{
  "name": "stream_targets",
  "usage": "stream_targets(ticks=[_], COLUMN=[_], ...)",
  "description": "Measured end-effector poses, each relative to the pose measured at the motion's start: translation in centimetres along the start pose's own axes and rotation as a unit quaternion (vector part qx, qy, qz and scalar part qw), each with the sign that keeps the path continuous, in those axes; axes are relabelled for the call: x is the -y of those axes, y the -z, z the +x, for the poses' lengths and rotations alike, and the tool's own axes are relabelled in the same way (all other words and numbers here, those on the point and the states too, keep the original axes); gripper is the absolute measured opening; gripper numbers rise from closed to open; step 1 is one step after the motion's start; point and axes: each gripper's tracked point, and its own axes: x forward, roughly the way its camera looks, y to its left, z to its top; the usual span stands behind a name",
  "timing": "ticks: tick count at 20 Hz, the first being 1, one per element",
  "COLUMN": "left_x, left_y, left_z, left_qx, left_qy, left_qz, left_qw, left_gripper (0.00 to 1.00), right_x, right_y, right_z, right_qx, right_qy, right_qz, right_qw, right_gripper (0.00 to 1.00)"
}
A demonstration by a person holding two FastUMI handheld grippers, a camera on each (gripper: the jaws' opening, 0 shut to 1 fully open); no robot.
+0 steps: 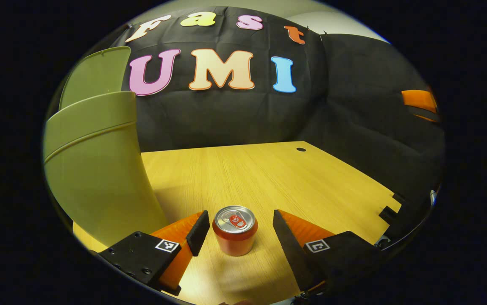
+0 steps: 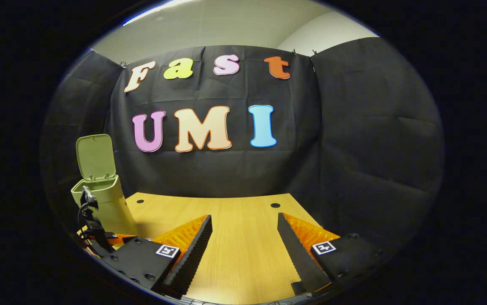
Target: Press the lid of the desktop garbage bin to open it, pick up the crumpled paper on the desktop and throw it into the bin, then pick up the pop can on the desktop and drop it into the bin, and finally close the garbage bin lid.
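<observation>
In the left gripper view a red pop can stands upright on the wooden desktop, right between the fingers of my left gripper. The jaws are open and neither finger touches the can. The pale green garbage bin rises close by on the left with its lid swung up. In the right gripper view my right gripper is open over bare desk with nothing between its fingers. The same bin, lid up, stands at the far left there, with the left gripper's body in front of it.
Black cloth walls close the desk at the back and right. A small dark hole marks the desktop near its far edge; two such holes appear in the right gripper view. The desk's right edge has notches. An orange-and-black device part pokes in far right.
</observation>
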Motion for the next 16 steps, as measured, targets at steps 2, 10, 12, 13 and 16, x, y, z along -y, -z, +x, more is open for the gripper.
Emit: stream_targets(ticks=[2,10,12,13,16], left_x=[-0.4,-1.3,-1.2,-0.9,-0.4], left_y=[0.8,2.1,-0.3,-2.0,-7.5], left_z=[0.9,3.4,2.8,2.1,0.6], left_qx=[-0.007,-0.025,-0.012,0.004,0.05], left_qy=[-0.005,-0.026,-0.016,-0.011,0.003], left_qz=[-0.002,-0.008,-0.003,-0.001,0.007], left_qw=[1.0,0.999,1.0,1.0,0.999], left_gripper=[0.92,0.79,0.78,0.79,0.78], right_x=[0.5,0.3,0.3,0.0,-1.3], right_y=[0.8,2.6,3.1,3.3,3.8], right_z=[-0.7,-2.7,-3.0,-3.0,-3.0], right_qx=[-0.002,-0.018,-0.018,-0.019,-0.024], right_qy=[0.008,0.02,0.022,0.02,0.005], right_qz=[0.003,-0.007,-0.012,-0.012,0.0], right_qw=[1.0,1.0,1.0,1.0,1.0], right_gripper=[0.98,0.98,0.94,0.98,0.98])
